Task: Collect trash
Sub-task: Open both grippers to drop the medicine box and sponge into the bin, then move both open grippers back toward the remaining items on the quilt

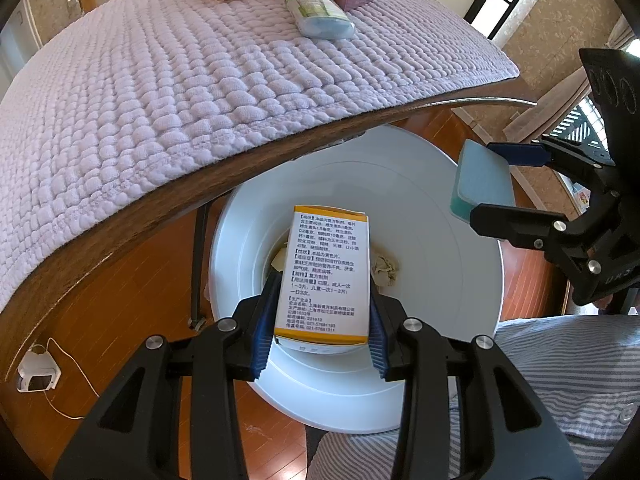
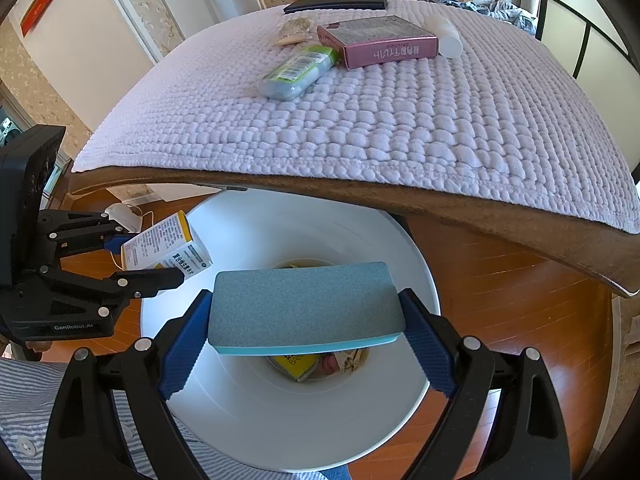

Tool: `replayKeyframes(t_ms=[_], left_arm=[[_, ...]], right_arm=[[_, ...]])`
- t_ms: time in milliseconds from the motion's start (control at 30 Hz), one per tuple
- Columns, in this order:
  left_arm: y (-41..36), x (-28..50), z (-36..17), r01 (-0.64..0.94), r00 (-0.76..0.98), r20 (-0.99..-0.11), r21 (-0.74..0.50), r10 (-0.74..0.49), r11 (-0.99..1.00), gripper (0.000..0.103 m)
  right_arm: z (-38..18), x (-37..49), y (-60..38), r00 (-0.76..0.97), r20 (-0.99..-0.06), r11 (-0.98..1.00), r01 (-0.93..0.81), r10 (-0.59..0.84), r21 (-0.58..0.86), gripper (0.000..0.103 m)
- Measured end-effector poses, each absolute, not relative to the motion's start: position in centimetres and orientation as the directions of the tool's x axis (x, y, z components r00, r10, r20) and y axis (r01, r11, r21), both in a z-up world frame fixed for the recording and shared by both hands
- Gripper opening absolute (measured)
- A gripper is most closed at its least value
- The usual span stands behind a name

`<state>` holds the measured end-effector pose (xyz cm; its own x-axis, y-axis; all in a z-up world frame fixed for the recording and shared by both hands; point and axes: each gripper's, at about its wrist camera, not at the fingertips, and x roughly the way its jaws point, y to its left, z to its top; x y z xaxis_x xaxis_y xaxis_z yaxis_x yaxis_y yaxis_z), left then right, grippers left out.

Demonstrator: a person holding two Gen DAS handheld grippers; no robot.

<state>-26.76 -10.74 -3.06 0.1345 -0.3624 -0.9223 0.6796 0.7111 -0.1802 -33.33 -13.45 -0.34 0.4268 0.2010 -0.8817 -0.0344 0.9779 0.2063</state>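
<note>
Medicine box [image 1: 325, 276], white with yellow-orange bands and printed text, is held above the open white bin [image 1: 460, 280], printed face up. Sponge [image 2: 306, 306], grey-green scouring face over a teal layer, is held flat over the same bin. Inside the bin: crumpled paper [image 1: 385, 267] and a yellow packet [image 2: 296, 366]. On the quilted table: pink box [image 2: 378, 40], green-labelled packet [image 2: 298, 70], white bottle [image 2: 444, 36] lying down, small brown packet [image 2: 294, 30].
</note>
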Motion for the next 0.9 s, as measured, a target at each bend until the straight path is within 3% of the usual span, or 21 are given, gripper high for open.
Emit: replayKeyframes(t_ms=[500,567,633,900], left_arm=[[-10.3,-27.3,-2.7,0.684,0.160,-0.919,-0.160,-0.361,0.711,0.042],[-10.3,-27.4,-2.4,0.685,0.203,-0.917,-0.117,-0.343,0.719,0.074],[-10.1,-27.4,-2.0,0.683,0.218,-0.909,-0.118,-0.354,0.721,0.076],[-9.3,-27.0,-1.7,0.672,0.211,-0.910,-0.130,-0.357,0.729,0.076]], right_arm=[[-0.3,-33.4,-13.4,0.432,-0.879,0.978,-0.045,0.205,0.205,0.089],[0.0,-33.4,-13.1,0.444,-0.877,0.982,-0.051,0.185,0.181,0.091],[0.2,-33.4,-13.1,0.455,-0.876,0.986,-0.046,0.161,0.158,0.095],[1.0,-33.5,-13.5,0.480,-0.862,0.985,-0.040,0.164,0.165,0.095]])
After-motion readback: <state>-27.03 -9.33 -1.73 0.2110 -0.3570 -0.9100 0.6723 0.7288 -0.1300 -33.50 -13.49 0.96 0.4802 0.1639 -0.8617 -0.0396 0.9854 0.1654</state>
